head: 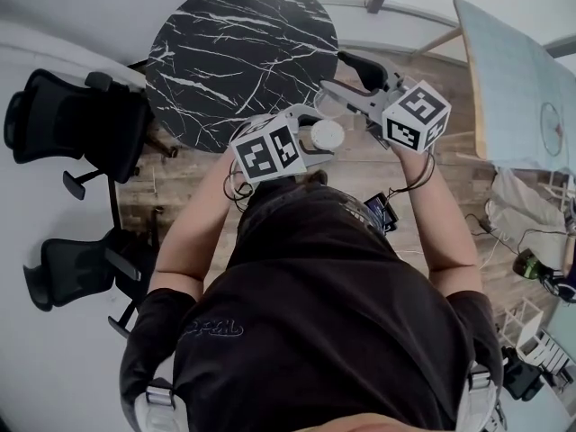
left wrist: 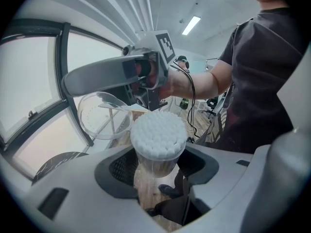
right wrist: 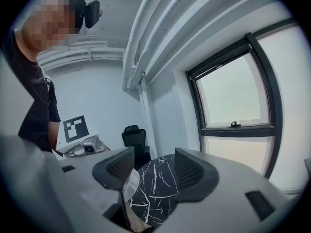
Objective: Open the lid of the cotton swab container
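My left gripper (head: 315, 135) (left wrist: 158, 161) is shut on the clear cotton swab container (head: 326, 136) (left wrist: 158, 140), held upright in the air. Its top is uncovered and the packed white swab tips show. The clear round lid (left wrist: 99, 118) (head: 329, 106) hangs just beyond the container, under a grey finger of my right gripper (head: 351, 81). In the right gripper view the jaws of that gripper (right wrist: 153, 171) stand apart. The lid (right wrist: 130, 186) shows edge-on against the left pad only, and how it stays there is unclear. Both grippers hover over the near edge of the black marble table (head: 243, 52).
Two black office chairs (head: 76, 124) (head: 72, 273) stand left of the round table, on the white floor. A light tabletop (head: 513, 88) is at the right, with cables and clutter (head: 531, 241) on the wooden floor beside it. A window (right wrist: 238, 96) lies ahead of the right gripper.
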Tool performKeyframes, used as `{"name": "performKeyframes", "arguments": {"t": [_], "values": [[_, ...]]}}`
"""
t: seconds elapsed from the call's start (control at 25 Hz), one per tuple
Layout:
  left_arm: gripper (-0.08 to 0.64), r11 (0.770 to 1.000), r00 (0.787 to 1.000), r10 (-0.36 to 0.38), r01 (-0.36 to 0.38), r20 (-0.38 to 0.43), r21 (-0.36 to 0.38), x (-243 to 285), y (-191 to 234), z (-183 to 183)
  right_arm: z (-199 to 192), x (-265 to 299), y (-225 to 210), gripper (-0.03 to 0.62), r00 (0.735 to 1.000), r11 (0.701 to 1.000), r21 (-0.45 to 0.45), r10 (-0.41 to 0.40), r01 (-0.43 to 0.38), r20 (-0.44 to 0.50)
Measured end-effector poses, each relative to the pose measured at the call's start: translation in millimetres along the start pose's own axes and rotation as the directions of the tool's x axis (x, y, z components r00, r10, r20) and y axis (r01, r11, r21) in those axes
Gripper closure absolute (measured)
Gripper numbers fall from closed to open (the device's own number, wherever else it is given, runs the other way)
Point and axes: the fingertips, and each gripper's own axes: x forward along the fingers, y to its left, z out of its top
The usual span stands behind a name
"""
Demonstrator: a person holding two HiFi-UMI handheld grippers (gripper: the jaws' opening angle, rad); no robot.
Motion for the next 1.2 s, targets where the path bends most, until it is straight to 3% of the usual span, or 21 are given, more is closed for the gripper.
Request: {"name": "performKeyframes", "arguments": {"t": [0.52,0.88,1.2], "values": [[0.304,0.992,0.997,0.083,-0.081,0.011,-0.096,-2.4,30.3,-4.7,16.4,-9.9,5.1,0.321,0.997,0.998,-0.046,-0.036,0.04,0.068],[0.304,0.969,0.978,0.203,-0.195,0.041,-0.155,-14.0,53.4,-5.8,2.5,-21.1,2.7,0.333,0.99,0.993,-0.019,-0.113,0.115,0.079],[0.304,0.927,0.945,0.319,-0.296,0.072,-0.23,-26.0,73.3,-6.7,-16.2,-28.0,4.0,0.437,0.986,0.988,-0.012,-0.151,0.152,0.076]]}}
